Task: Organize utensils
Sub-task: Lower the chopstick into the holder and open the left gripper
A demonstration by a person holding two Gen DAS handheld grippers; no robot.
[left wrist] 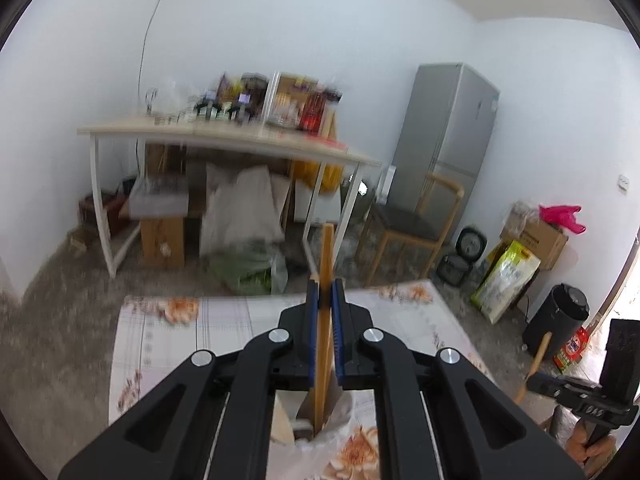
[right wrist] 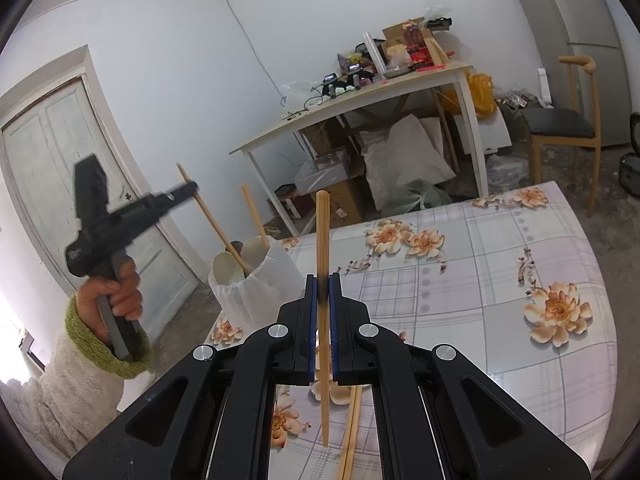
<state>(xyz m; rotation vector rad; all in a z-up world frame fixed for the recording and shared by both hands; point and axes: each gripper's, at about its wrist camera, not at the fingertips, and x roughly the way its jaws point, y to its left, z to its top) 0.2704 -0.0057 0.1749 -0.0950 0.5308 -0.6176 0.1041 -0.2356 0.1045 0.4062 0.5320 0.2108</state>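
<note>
Only near-legible marking: embossed letters on body of right hand-held gripper, left wrist view, roughly "DAS", uncertain. Red bottle on floor carries printed label, characters too blurred. Yellow-green bag shows print, unreadable. No other text legible in either view.

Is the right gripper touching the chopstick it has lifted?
Touching. The right wrist view shows the right gripper with both blue pads pressed against the chopstick, no gap on either side.

Utensil holder at table's left edge; loose chopstick on table, nearer the camera.
</note>
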